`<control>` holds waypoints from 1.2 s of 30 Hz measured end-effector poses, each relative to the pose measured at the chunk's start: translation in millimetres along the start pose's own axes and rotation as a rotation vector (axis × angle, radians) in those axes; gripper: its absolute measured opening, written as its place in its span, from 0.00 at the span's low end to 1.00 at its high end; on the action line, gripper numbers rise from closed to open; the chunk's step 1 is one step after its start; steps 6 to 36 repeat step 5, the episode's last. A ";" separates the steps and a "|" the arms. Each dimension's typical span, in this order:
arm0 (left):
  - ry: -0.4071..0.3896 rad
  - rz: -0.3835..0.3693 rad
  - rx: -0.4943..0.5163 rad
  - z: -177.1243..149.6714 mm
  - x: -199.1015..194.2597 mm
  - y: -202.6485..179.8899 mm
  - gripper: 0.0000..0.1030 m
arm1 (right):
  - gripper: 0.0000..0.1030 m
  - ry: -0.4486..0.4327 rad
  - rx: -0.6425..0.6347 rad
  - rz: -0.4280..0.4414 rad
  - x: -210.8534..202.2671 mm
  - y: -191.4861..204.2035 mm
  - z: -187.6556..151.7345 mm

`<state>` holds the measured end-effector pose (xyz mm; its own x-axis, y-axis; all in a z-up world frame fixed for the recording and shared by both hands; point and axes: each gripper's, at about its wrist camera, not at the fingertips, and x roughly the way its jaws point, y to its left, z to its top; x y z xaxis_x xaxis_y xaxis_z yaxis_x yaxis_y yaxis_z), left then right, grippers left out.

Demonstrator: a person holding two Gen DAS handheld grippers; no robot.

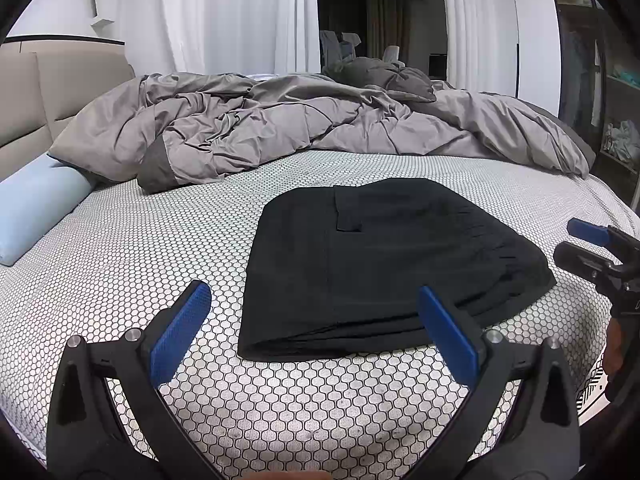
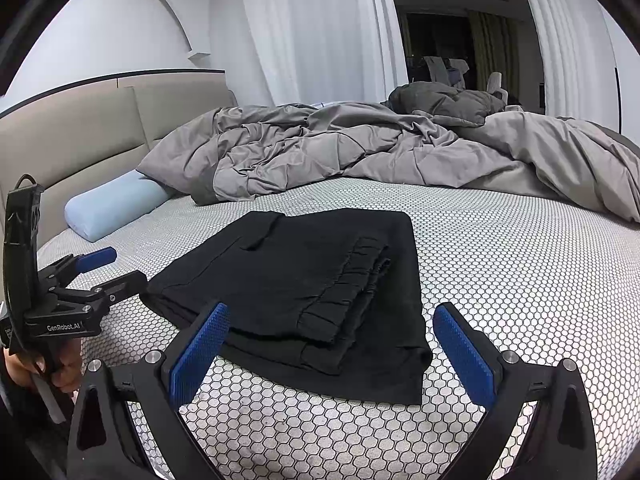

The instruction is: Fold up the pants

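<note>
The black pants [image 1: 384, 264] lie folded into a flat rectangle on the patterned bed sheet [image 1: 160, 240], waistband on top toward the right. They also show in the right wrist view [image 2: 312, 292]. My left gripper [image 1: 314, 322] is open and empty, just in front of the pants' near edge. My right gripper [image 2: 330, 338] is open and empty, close over the pants' near edge. The right gripper shows at the right edge of the left wrist view [image 1: 580, 242]. The left gripper shows at the left of the right wrist view [image 2: 116, 268].
A crumpled grey duvet [image 1: 304, 128] fills the far half of the bed. A light blue bolster pillow [image 1: 36, 208] lies at the left by the beige headboard [image 1: 24, 112]. White curtains [image 1: 224, 16] hang behind. Shelves [image 1: 616, 120] stand at the right.
</note>
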<state>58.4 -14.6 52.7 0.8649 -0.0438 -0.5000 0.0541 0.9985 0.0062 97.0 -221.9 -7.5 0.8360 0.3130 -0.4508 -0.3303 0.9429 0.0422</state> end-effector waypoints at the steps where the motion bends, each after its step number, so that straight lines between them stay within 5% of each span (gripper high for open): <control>1: 0.000 0.000 0.000 -0.2 -0.6 -0.2 0.99 | 1.00 -0.001 0.001 0.000 -0.1 -0.3 0.0; 36: 0.003 0.001 -0.004 0.3 0.1 -1.2 0.99 | 1.00 -0.001 0.000 0.001 -0.1 0.1 0.0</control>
